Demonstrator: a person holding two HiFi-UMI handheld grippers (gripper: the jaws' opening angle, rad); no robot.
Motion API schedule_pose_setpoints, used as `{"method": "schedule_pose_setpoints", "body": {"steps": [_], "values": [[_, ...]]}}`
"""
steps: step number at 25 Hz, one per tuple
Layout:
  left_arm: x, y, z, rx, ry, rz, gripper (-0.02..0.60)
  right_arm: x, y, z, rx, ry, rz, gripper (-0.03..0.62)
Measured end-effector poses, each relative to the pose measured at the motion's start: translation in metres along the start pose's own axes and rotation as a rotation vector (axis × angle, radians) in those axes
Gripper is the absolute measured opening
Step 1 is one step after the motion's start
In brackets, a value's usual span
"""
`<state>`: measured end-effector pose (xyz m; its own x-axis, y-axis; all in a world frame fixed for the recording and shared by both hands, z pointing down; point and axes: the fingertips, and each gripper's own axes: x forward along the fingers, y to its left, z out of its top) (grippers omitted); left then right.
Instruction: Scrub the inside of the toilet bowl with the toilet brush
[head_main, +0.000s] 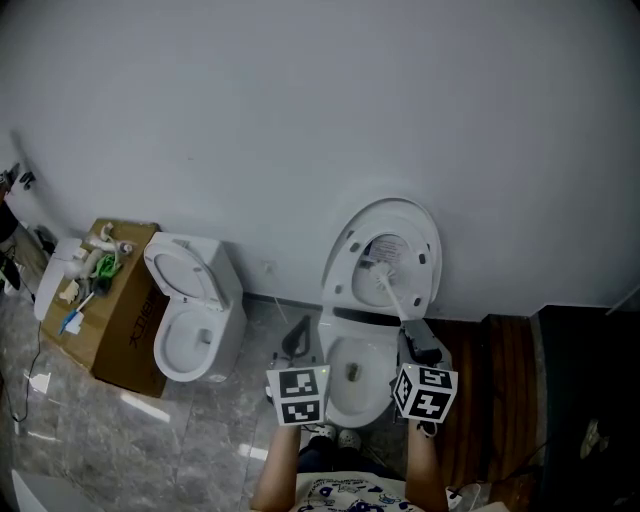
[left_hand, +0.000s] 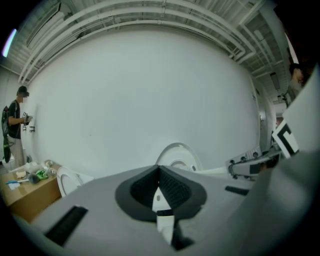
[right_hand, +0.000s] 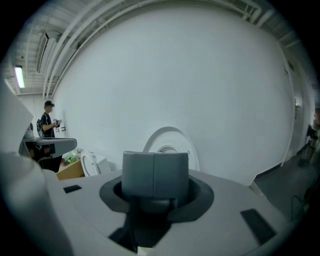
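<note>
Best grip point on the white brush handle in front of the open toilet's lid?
Mid-shaft of the toilet brush handle: bare, straight, slanting up-left in front of the raised lid. I'd come from the right with the right gripper, jaws across the shaft. Its lower end is hidden behind that gripper.

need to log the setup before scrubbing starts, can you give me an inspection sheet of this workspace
surface: grey tiled floor; wooden strip on the right.
job's things: toilet with its lid up and bowl open; toilet brush, white handle in front of the lid, not in the bowl.
clutter: second toilet; cardboard box with bottles and small items on top.
grippers: left tool shut, nothing clearly held; right tool shut, apparently on the toilet brush.
cables: a thin dark line at the floor's left edge, maybe a cable.
surroundings: plain white wall; person standing at the far left.
</note>
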<state>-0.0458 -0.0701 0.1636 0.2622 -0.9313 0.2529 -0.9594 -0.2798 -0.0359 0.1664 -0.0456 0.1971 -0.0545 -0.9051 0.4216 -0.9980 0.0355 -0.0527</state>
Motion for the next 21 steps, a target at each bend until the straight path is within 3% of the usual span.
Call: {"method": "schedule_pose_setpoints", "body": {"steps": [21], "values": [[0.004, -0.007, 0.006, 0.006, -0.019, -0.009, 0.002, 0.002, -0.011, -0.003, -0.013, 0.006, -0.018, 0.170]]}}
